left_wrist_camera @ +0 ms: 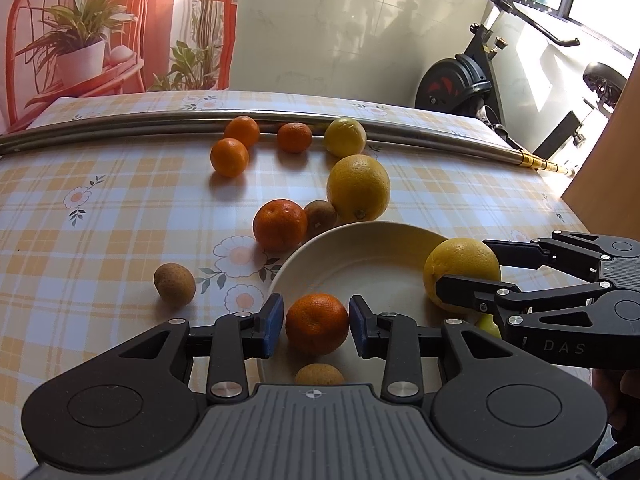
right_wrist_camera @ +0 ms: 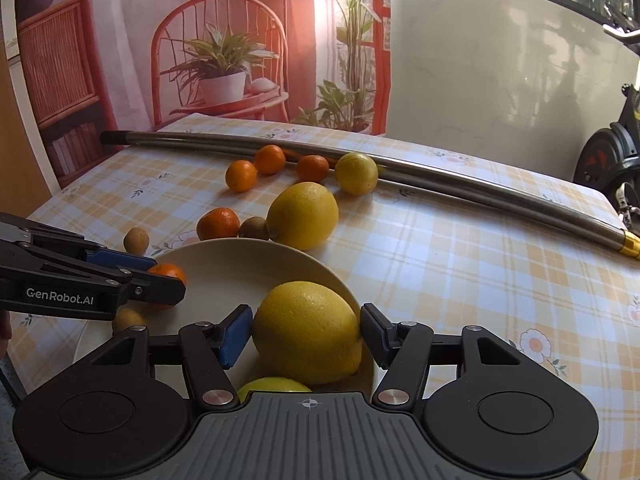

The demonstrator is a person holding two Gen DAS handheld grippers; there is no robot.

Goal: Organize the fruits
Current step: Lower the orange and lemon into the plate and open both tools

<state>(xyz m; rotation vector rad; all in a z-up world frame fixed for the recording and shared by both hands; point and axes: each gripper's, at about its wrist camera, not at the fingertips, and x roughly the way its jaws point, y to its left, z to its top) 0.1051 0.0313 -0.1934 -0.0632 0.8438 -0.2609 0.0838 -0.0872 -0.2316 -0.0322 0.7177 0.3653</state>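
My left gripper (left_wrist_camera: 316, 324) is shut on a tangerine (left_wrist_camera: 317, 322) just above the near part of the cream plate (left_wrist_camera: 360, 264). In the right wrist view this gripper (right_wrist_camera: 166, 276) reaches in from the left. My right gripper (right_wrist_camera: 306, 334) is shut on a big lemon (right_wrist_camera: 308, 332) over the plate's (right_wrist_camera: 232, 264) right side. From the left wrist, the right gripper (left_wrist_camera: 464, 266) enters from the right. A small brown fruit (left_wrist_camera: 319, 374) and a second lemon (right_wrist_camera: 274, 384) lie in the plate, partly hidden by the gripper bodies.
Beyond the plate on the checked tablecloth lie a tangerine (left_wrist_camera: 280, 224), a kiwi (left_wrist_camera: 320, 216), a large lemon (left_wrist_camera: 358, 188) and a brown fruit (left_wrist_camera: 175, 283). Three tangerines and a lemon (left_wrist_camera: 345, 137) rest against a metal pole (left_wrist_camera: 120, 128). An exercise bike (left_wrist_camera: 472, 80) stands behind the table.
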